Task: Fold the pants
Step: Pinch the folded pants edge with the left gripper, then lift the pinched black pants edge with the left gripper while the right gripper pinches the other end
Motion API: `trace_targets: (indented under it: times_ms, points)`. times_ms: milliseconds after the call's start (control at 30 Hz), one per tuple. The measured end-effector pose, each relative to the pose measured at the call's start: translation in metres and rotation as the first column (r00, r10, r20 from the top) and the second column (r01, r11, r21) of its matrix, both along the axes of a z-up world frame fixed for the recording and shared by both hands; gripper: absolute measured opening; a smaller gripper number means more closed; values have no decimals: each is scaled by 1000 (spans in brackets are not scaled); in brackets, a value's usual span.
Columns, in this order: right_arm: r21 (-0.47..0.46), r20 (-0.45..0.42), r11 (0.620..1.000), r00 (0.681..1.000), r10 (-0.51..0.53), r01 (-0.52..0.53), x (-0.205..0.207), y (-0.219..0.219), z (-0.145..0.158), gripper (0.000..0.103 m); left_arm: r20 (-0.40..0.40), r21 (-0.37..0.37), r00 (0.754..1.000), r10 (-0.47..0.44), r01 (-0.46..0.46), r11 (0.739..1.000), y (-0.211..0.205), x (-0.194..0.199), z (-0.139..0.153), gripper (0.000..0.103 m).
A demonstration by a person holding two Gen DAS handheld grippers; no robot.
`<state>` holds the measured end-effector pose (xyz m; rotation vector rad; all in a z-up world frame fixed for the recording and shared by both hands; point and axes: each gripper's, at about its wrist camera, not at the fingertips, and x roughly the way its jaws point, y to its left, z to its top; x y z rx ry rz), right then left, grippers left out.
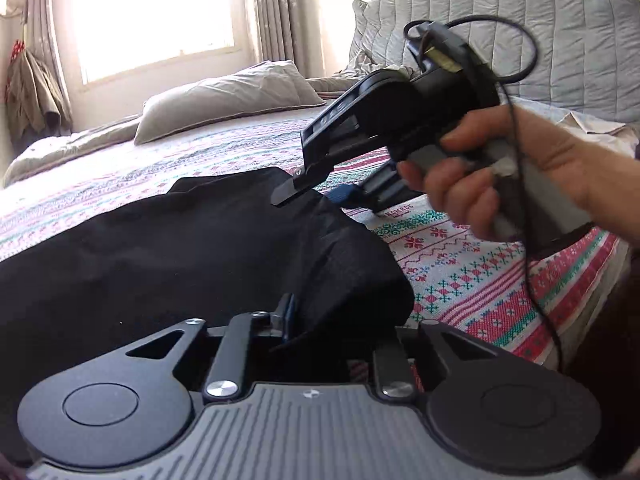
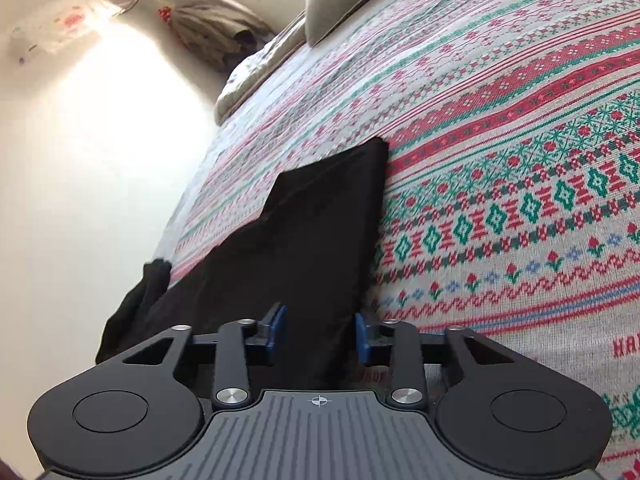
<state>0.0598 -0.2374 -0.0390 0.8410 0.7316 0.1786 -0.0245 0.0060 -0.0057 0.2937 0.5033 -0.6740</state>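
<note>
Black pants (image 1: 168, 248) lie spread on the patterned bedspread (image 1: 480, 272). In the left wrist view, a raised fold of the pants runs into my left gripper (image 1: 320, 320); only its left blue pad (image 1: 286, 314) shows, the right one is hidden by cloth. My right gripper (image 1: 316, 194), held in a hand, touches the pants' far edge. In the right wrist view, the pants (image 2: 304, 240) run between the right gripper's (image 2: 320, 330) blue pads (image 2: 276, 326), which stand apart around a bunch of cloth. One pant end hangs over the bed edge (image 2: 136, 300).
A grey pillow (image 1: 232, 96) and a rumpled quilt lie at the head of the bed. A quilted grey headboard cover (image 1: 520, 40) stands at the right. A bright window with curtains is behind. A black cable (image 1: 524, 200) hangs from the right gripper.
</note>
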Motion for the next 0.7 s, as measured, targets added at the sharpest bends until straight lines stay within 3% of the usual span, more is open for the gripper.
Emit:
trace_targets:
  times_ms: [33, 100, 267, 467, 700]
  points:
    - [-8, -3, 999, 999, -37, 37, 3, 0, -1, 10, -12, -9, 1000, 0, 0, 1000, 1, 1, 0, 25]
    - [-16, 1, 998, 998, -68, 68, 7, 1, -1, 4, -39, -31, 999, 9, -10, 999, -1, 6, 3, 21]
    - [28, 57, 991, 990, -129, 127, -4, -12, 9, 3, -117, -142, 993, 5, -22, 990, -11, 14, 20, 17]
    - [111, 57, 965, 968, -244, 237, -45, -67, 12, 3, -136, -200, 986, -101, 73, 977, -56, 5, 24, 17]
    - [122, 37, 918, 922, -384, 378, -112, -123, 11, 3, -211, -278, 944, -254, 191, 942, -110, -6, 22, 17]
